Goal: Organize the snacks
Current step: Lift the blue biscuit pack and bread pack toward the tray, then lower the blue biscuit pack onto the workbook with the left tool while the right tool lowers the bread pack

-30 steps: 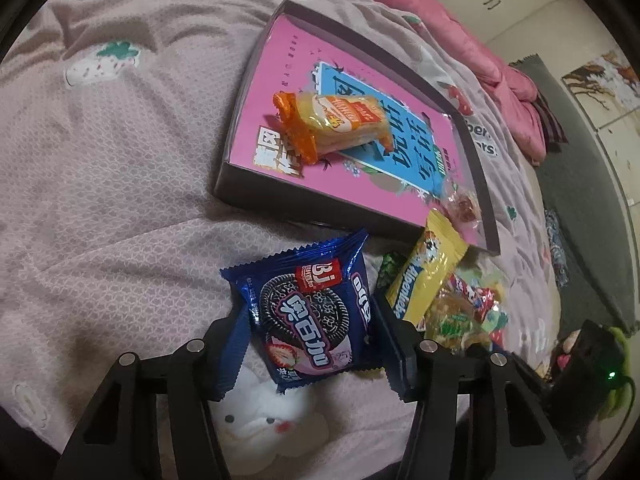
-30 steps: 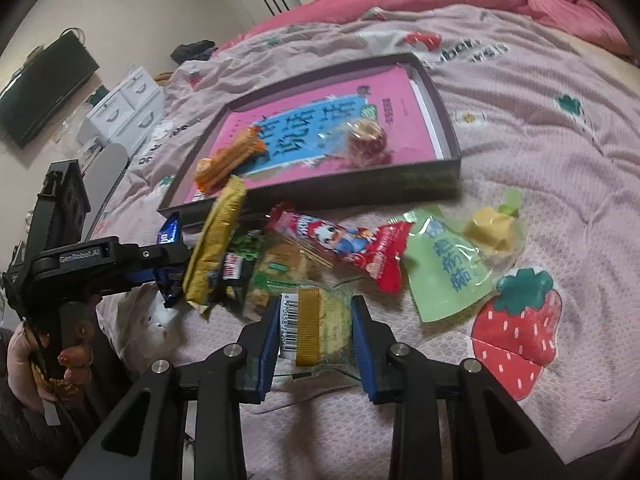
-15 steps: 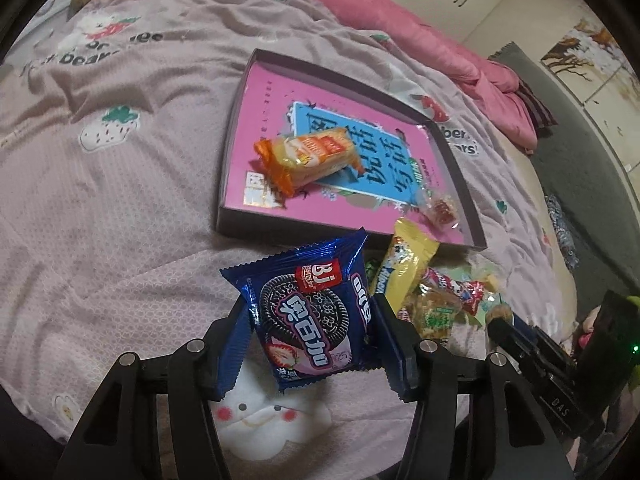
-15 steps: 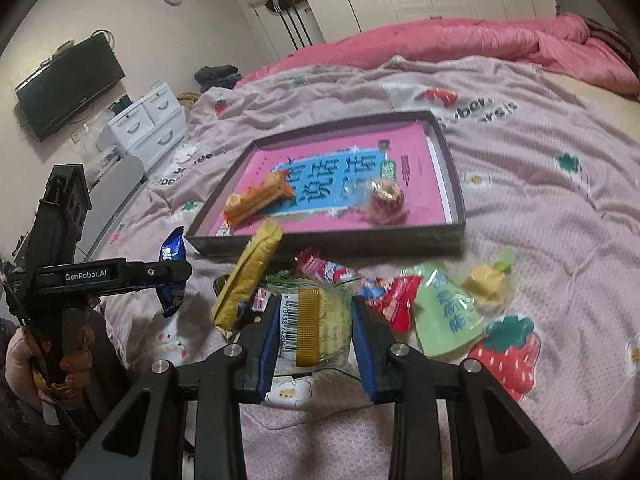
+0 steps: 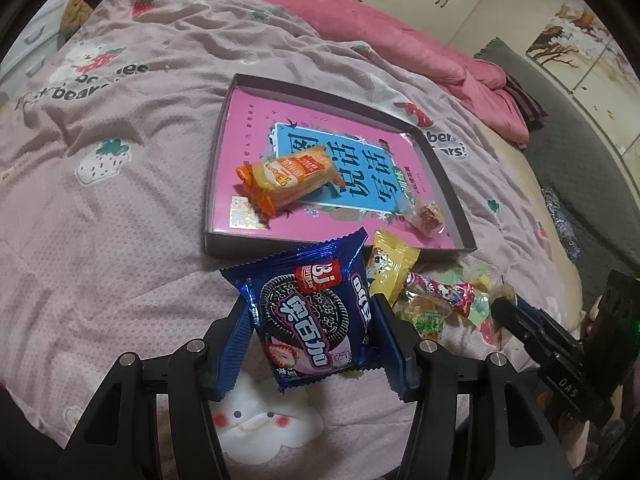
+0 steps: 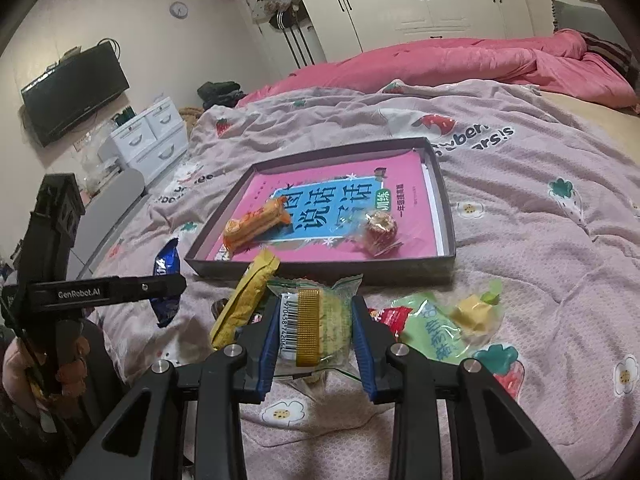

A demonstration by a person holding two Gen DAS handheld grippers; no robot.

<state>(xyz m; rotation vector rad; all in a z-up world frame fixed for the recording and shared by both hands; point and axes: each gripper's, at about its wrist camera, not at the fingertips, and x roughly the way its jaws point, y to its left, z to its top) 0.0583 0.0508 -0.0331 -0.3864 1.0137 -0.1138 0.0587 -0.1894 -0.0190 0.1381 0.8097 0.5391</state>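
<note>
While the left gripper (image 5: 310,324) is clamped on a blue cookie packet (image 5: 308,312) low in the centre of its frame, the right gripper (image 6: 314,328) is clamped on a clear-wrapped green pastry (image 6: 316,320) at the bottom centre of its own. Above both lies the dark tray (image 6: 320,270), holding an orange wafer pack (image 6: 256,222) and a red wrapped candy (image 6: 380,234). Loose snacks, among them a yellow bar (image 6: 244,300) and a green pouch (image 6: 432,332), lie below the tray's near wall on the pink bedspread (image 5: 120,220)

We see open quilt (image 5: 120,240) left of tray (image 5: 212,184) | loose snack pile (image 6: 432,320) blocks tray's near wall
</note>
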